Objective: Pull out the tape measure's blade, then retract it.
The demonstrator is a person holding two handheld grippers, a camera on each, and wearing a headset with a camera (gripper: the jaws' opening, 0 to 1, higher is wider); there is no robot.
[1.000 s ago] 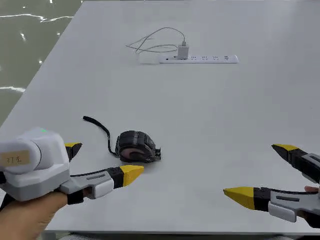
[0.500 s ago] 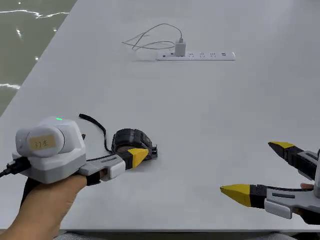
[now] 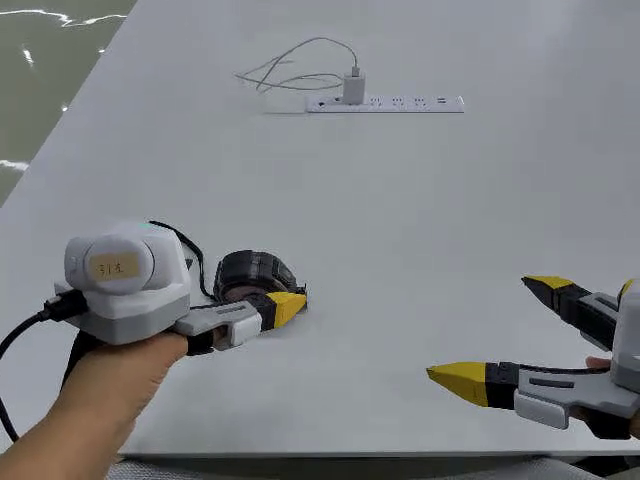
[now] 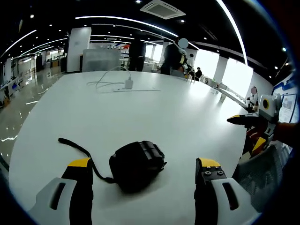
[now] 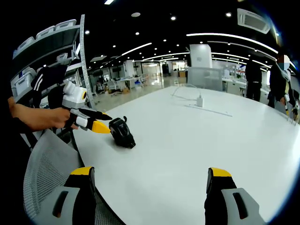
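Black tape measure (image 4: 137, 165) inside spread left hand-held gripper (image 4: 144, 164), spread right hand-held gripper (image 3: 495, 330) apart

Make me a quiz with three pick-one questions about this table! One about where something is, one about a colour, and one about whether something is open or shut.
1. Where is the round black tape measure?
A. On the white table, between the jaws of the left tongs
B. Inside a box
C. Hanging off the table's edge

2. What colour are the tips of the tongs?
A. Red
B. Yellow
C. Green

3. How are the right tongs?
A. Shut on the tape measure
B. Shut on nothing
C. Open, holding nothing

Answers:
1 A: the left gripper view shows it lying on the table between the two jaws.
2 B: every tip that shows is yellow.
3 C: their jaws stand wide apart over bare table, far from the tape measure.
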